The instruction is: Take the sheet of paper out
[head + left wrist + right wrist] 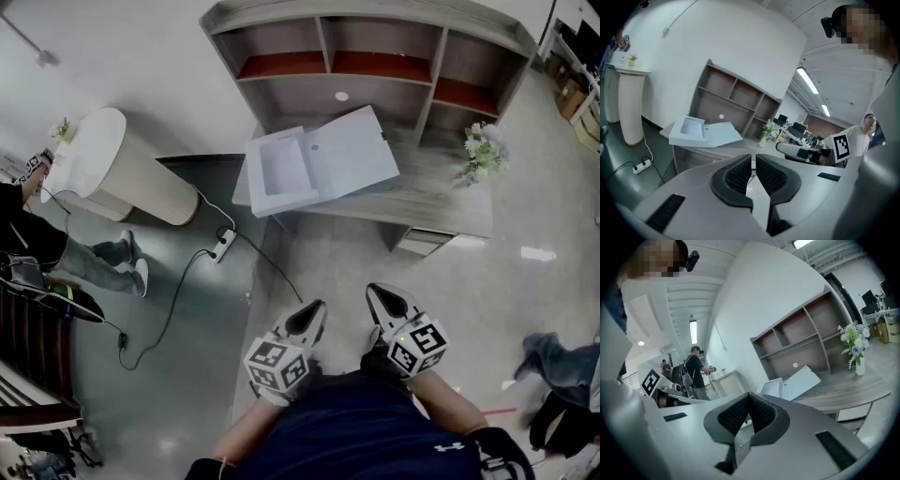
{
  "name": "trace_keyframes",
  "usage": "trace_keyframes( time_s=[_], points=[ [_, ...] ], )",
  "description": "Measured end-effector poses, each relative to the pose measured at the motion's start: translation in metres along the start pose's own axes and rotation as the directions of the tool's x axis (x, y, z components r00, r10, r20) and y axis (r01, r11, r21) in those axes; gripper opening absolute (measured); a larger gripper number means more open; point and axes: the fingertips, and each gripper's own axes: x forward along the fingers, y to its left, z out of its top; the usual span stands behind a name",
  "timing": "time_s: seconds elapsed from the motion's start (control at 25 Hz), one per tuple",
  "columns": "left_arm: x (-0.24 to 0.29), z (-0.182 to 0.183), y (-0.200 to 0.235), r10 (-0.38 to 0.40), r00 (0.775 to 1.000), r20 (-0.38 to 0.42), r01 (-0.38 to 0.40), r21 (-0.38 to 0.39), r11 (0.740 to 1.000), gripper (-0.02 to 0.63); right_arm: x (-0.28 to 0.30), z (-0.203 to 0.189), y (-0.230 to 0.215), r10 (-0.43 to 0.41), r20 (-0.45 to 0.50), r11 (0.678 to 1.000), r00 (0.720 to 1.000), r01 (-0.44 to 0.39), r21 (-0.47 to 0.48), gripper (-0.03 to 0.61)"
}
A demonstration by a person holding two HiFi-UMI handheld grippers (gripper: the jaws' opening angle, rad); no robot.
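Note:
An open white box (319, 169) lies on the grey desk (441, 202), its lid folded out to the right and its shallow tray to the left. I cannot make out a separate sheet of paper in the tray. The box also shows in the left gripper view (703, 133) and the right gripper view (792, 383). Both grippers hang close to my body, well short of the desk. The left gripper (314, 309) (752, 161) is shut with nothing between its pads. The right gripper (382, 292) (748, 399) is shut and empty too.
A shelf unit (375, 56) stands at the desk's back, a vase of flowers (485, 150) at its right end. A white pedestal (122, 164) and a power strip with cable (222, 246) are on the floor to the left. People stand left (56, 262) and right (562, 361).

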Motion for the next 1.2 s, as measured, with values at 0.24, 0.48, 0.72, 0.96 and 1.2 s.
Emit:
trace_keyframes(
  time_s=[0.24, 0.48, 0.72, 0.96, 1.2],
  points=[
    [-0.096, 0.004, 0.083, -0.021, 0.999, 0.04, 0.022, -0.016, 1.0, 0.041, 0.041, -0.019, 0.096, -0.064, 0.017, 0.998, 0.998, 0.065, -0.027, 0.014],
    [-0.153, 0.002, 0.144, -0.048, 0.998, 0.049, 0.051, -0.042, 0.998, 0.041, 0.076, -0.033, 0.156, -0.148, 0.017, 0.989, 0.989, 0.148, -0.009, 0.014],
    [-0.159, 0.011, 0.145, -0.097, 0.993, 0.061, 0.099, -0.033, 0.995, 0.041, 0.078, -0.028, 0.175, -0.164, 0.016, 0.986, 0.986, 0.165, -0.039, 0.014],
    [-0.151, 0.025, 0.134, -0.072, 0.995, 0.07, 0.072, -0.003, 0.997, 0.041, 0.076, -0.019, 0.16, -0.151, 0.039, 0.988, 0.988, 0.152, -0.025, 0.014],
    [-0.126, 0.04, 0.121, -0.006, 0.995, 0.096, 0.005, 0.009, 1.0, 0.041, 0.059, -0.009, 0.131, -0.127, 0.069, 0.991, 0.99, 0.129, -0.023, 0.014]
  ],
)
